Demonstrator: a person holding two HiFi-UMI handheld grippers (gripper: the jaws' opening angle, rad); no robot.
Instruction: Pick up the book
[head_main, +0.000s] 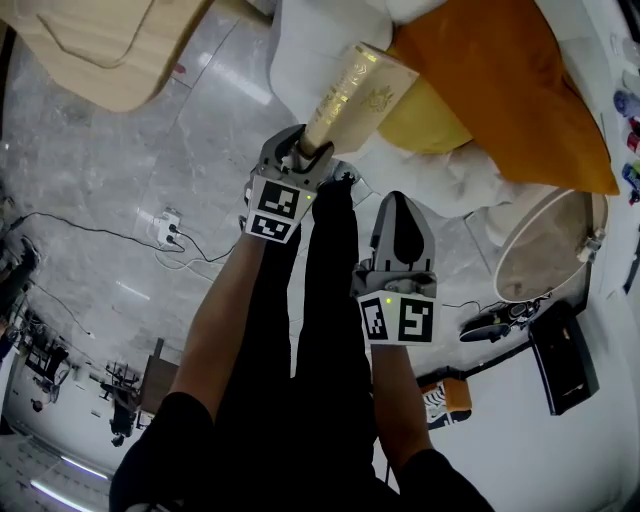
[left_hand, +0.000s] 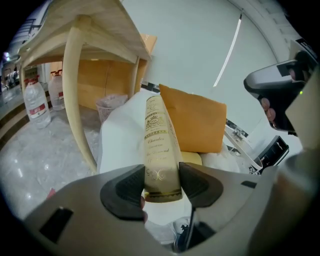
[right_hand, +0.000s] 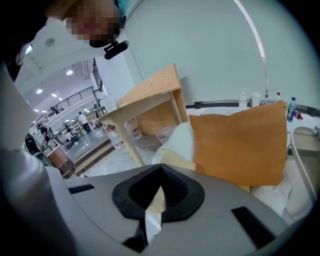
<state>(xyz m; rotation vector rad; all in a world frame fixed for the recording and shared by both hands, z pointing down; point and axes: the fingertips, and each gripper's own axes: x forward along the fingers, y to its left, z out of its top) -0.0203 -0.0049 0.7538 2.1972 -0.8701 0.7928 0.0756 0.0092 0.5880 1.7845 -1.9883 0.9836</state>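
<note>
1. Head view: the lower end of the book (head_main: 355, 95) is hidden inside the left gripper (head_main: 300, 152). The top of the orange cushion (head_main: 510, 80) is cut off by the frame edge.
2. Left gripper view: the ornate script on the book's spine is too blurred to read. The book covers the left edge of the orange cushion.
3. Right gripper view: a pale strip shows low between the pads, but you cannot tell what it is.
4. Book appearance: a slim volume with a pale gold cover, darker gold ornament and lettering, and a band near the bottom.
5. Book position: it is lifted and tilted, with its far end pointing toward the orange cushion. It sits in front of the cushion and over the white cover (head_main: 320, 50) to the cushion's left.
6. Left gripper: both dark pads are clamped on the book's lower end, one on each face.
7. Right gripper (head_main: 402, 215): the jaws are pressed together with nothing gripped. It sits below the orange cushion, just beside the left gripper.
8. A wooden table (left_hand: 90, 30) stands well to the left of the orange cushion.
</note>
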